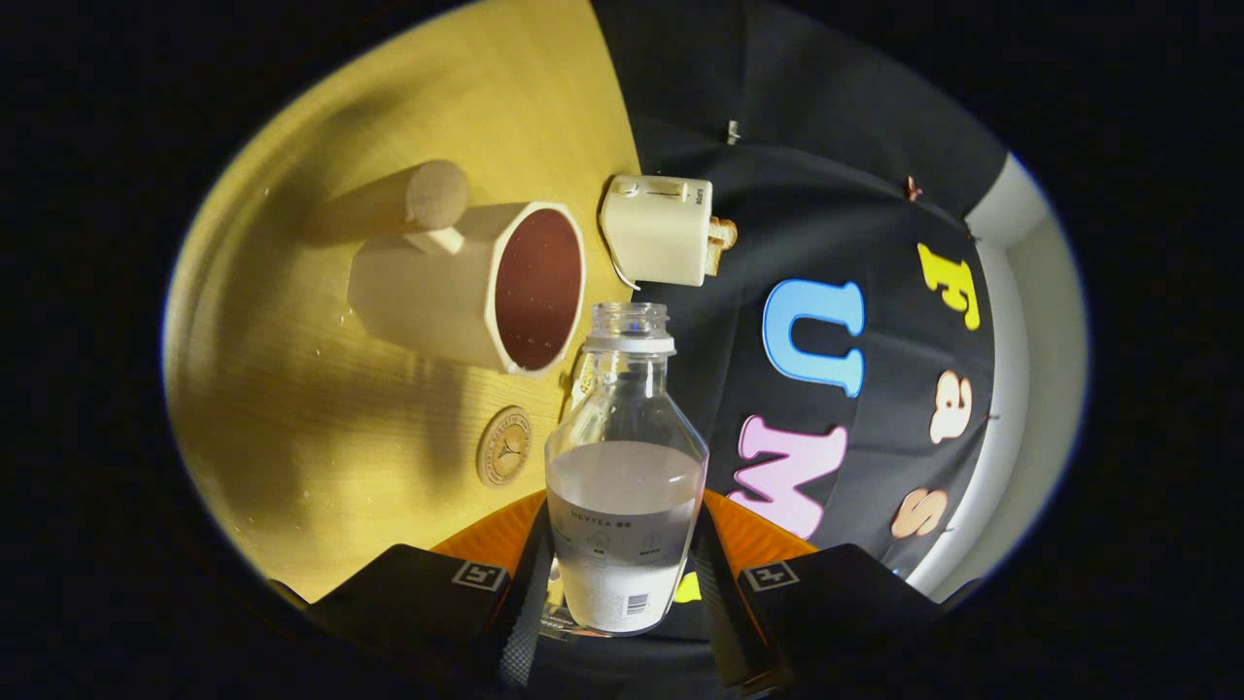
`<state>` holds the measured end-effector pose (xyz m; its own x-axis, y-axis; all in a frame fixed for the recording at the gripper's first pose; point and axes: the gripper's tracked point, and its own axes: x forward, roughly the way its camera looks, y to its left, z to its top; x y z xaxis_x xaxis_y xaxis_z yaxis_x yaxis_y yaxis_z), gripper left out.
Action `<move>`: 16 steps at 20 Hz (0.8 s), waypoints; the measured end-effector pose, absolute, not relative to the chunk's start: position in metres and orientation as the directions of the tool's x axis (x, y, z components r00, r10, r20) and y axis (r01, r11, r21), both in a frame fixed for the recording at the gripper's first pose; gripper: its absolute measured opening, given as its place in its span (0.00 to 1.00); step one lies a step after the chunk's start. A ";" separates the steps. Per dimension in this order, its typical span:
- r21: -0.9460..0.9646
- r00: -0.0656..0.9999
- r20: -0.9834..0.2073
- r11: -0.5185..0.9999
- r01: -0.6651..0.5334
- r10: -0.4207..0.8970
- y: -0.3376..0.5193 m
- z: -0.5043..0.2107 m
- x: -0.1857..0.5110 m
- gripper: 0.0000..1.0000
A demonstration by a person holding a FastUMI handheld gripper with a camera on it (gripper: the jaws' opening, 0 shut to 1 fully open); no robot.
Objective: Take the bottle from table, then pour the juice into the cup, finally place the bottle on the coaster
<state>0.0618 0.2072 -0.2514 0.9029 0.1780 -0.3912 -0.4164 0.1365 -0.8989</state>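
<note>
My gripper (622, 583) is shut on a clear uncapped bottle (627, 467), both fingers pressing its lower sides. The view is rolled about a quarter turn, so the wooden table (292, 408) stands like a wall beside the bottle. The bottle holds pale liquid up to roughly half its height. Its open mouth sits next to the rim of a cream cup (486, 287) with a dark red inside and a knobbed handle. A round tan coaster (503, 446) lies on the table just beside the bottle's body, between the cup and my fingers.
A cream toaster (659, 228) with a slice of bread sticking out stands at the table's far edge, beyond the cup. The booth's black cloth wall (836, 194) rises behind it. A pale wall strip (1030, 321) shows past the cloth.
</note>
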 end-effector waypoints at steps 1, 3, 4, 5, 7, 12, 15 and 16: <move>-0.873 0.895 -0.408 0.210 -0.440 0.179 0.209 -0.255 0.060 0.73; -0.812 0.888 -0.427 0.360 -0.459 0.170 0.211 -0.257 0.058 0.73; -0.767 0.882 -0.434 0.440 -0.467 0.181 0.214 -0.259 0.056 0.73; -0.715 0.877 -0.438 0.514 -0.474 0.200 0.219 -0.260 0.053 0.73; -0.610 0.870 -0.445 0.640 -0.467 0.211 0.223 -0.263 0.051 0.73; -0.300 0.894 -0.368 0.878 -0.373 0.255 0.225 -0.244 0.052 0.73; -0.151 0.923 -0.312 0.948 -0.281 0.224 0.219 -0.230 0.059 0.73; -0.112 0.932 -0.295 0.961 -0.254 0.212 0.216 -0.225 0.064 0.73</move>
<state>0.0643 0.2163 -0.2251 0.9315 0.2122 -0.2954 -0.2542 0.9607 -0.1116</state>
